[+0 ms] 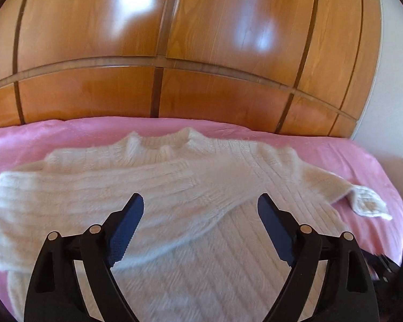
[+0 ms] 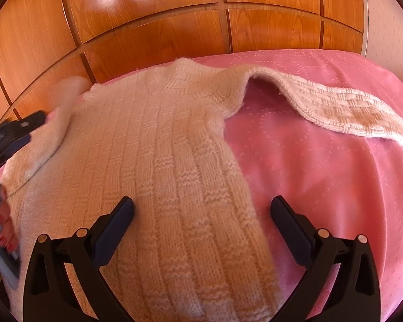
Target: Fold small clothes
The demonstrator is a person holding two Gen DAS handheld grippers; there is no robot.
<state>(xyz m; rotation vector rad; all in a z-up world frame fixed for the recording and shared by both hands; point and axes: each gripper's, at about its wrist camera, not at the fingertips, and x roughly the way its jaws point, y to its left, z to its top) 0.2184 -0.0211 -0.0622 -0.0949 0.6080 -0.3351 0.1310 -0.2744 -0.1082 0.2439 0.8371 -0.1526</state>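
Over the cream ribbed knit sweater (image 1: 201, 187) on the pink quilted bed (image 2: 322, 161), both grippers' fingers spread wide, empty: left gripper (image 1: 200, 201), right gripper (image 2: 202, 205); one sleeve lies toward two o'clock.

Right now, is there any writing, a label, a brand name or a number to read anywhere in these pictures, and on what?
None: no readable text in either view.
The cream sweater shows no tag or label.
The pink bedspread has only a stitched dotted pattern.
The wooden wardrobe carries no sign.
The left gripper and the right gripper, both open, bear no markings.
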